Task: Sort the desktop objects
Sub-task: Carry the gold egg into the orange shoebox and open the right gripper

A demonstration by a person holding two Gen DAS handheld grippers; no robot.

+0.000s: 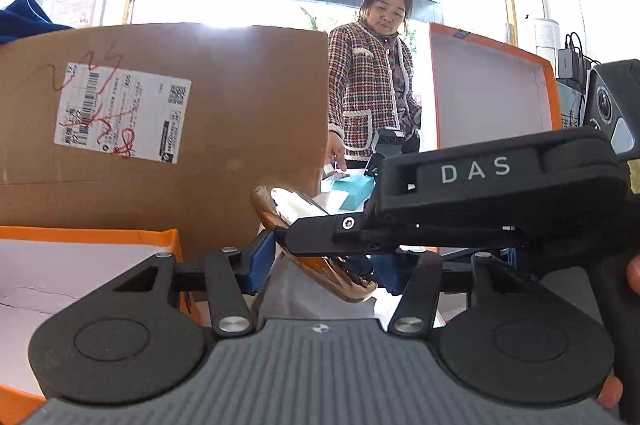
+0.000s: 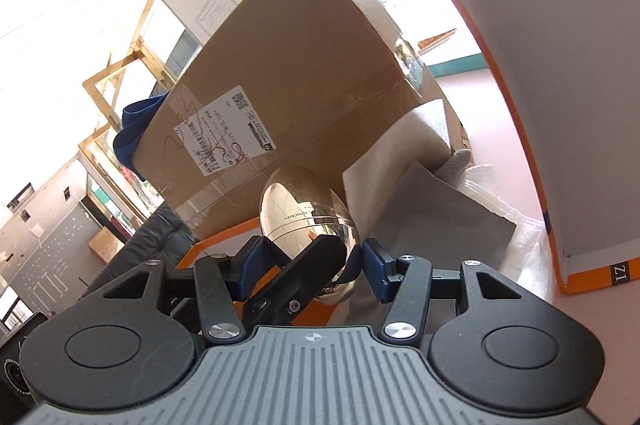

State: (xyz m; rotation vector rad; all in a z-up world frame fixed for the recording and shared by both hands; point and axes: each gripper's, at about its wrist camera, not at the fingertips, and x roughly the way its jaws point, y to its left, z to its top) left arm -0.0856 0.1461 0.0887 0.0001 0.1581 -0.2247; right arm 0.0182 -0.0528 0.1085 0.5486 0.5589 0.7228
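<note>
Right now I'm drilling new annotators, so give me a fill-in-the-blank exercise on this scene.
1. The shiny egg is ___ in colour.
2. The white label sits on a brown box made of ___.
3. The white box has a rim coloured ___.
Missing: gold; cardboard; orange.

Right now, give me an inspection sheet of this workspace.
Surface: mostly hidden under boxes and cloths.
Job's things: gold egg-shaped case, tilted, between both grippers.
Clutter: cardboard box with a shipping label; orange-edged box standing open; teal box; grey cloth on white cloth.
Grippers: right gripper has its pads against both sides of the case; left gripper straddles it, grip unclear.
Cables: black cables at far right.
Surroundings: person in checked jacket standing behind, hand near the teal box; bright windows.
</note>
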